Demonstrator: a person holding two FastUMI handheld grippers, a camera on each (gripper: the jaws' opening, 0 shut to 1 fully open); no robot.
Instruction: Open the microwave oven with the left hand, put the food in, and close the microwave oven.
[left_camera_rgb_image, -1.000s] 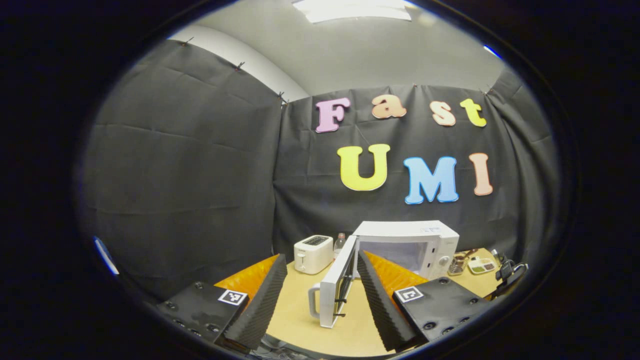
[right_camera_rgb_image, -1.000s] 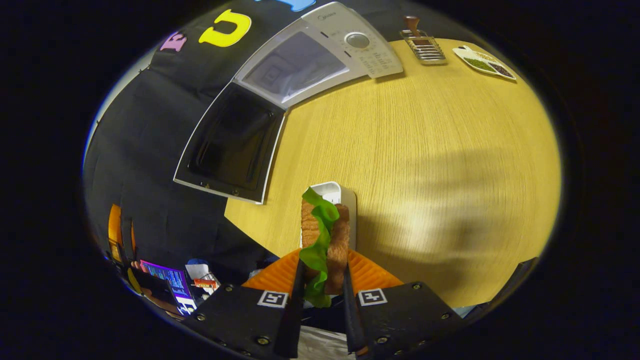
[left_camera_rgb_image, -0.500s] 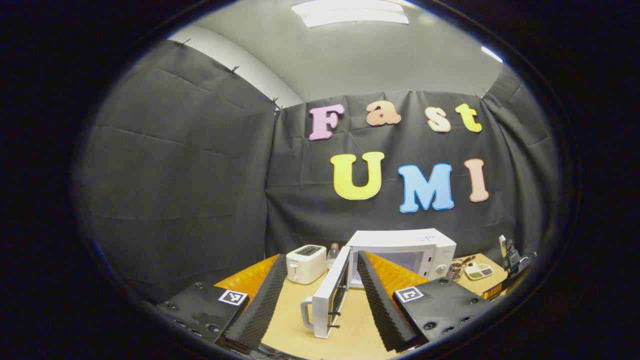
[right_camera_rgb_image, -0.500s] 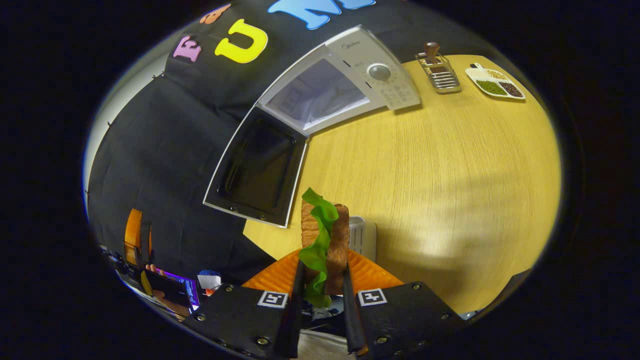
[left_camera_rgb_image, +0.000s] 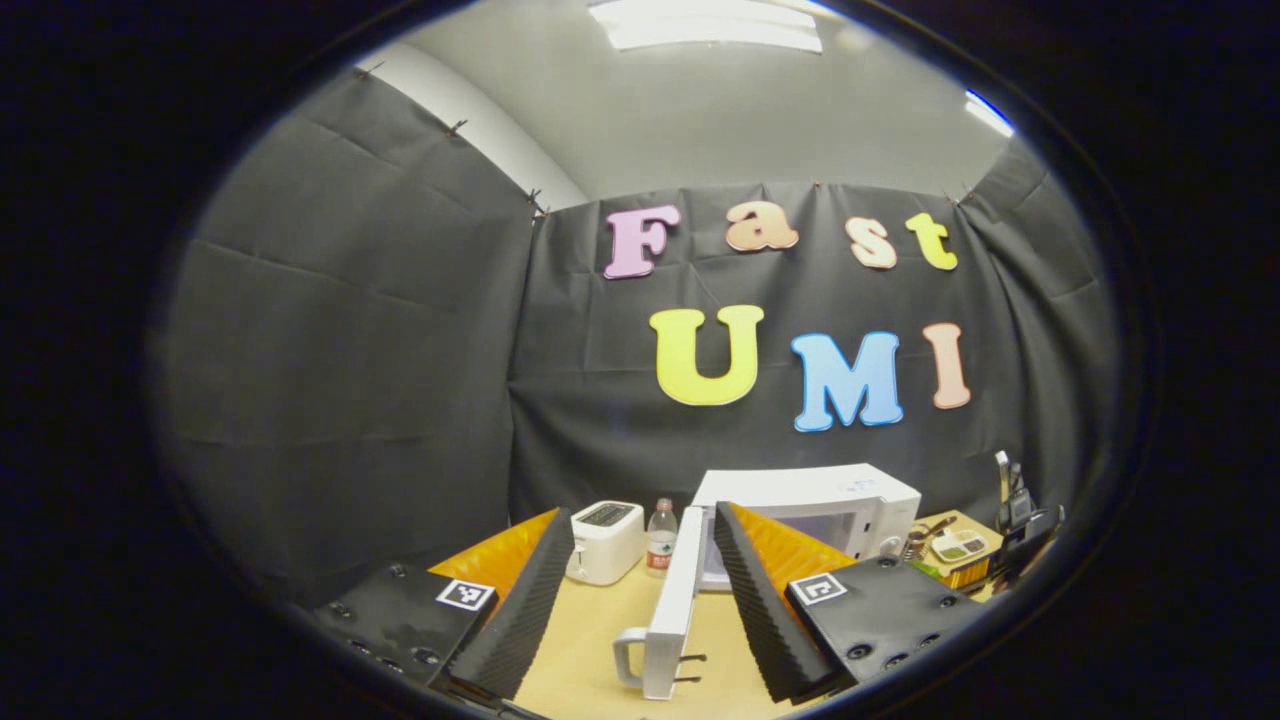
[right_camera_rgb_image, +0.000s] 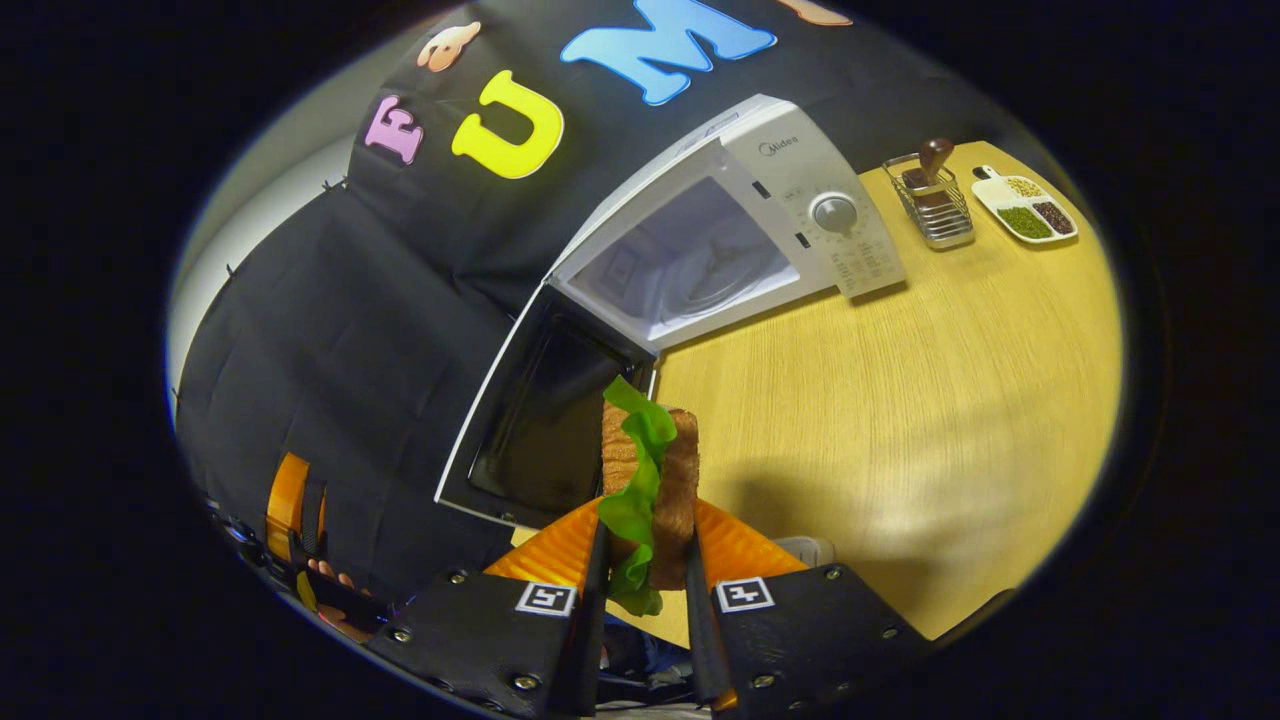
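One sandwich (right_camera_rgb_image: 648, 480) clamped in right gripper (right_camera_rgb_image: 640, 560), microwave (right_camera_rgb_image: 720, 240) seemingly empty, left gripper (left_camera_rgb_image: 640, 600) spread.

Both grippers: black screwed housings, square tag markers, ridged fingers (left_camera_rgb_image: 520, 610).

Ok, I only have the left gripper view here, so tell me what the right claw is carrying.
Observer: The right claw is shut on a sandwich, bread slices with green lettuce between them.
Operator: Give me its position against the oven.
Observer: It is outside. The sandwich hangs over the near edge of the table, in front of the inner face of the open door, and is not yet in the cavity.
Operator: Check the cavity before it goes in.
Observer: The round turntable shows on the cavity floor, with no food on it.
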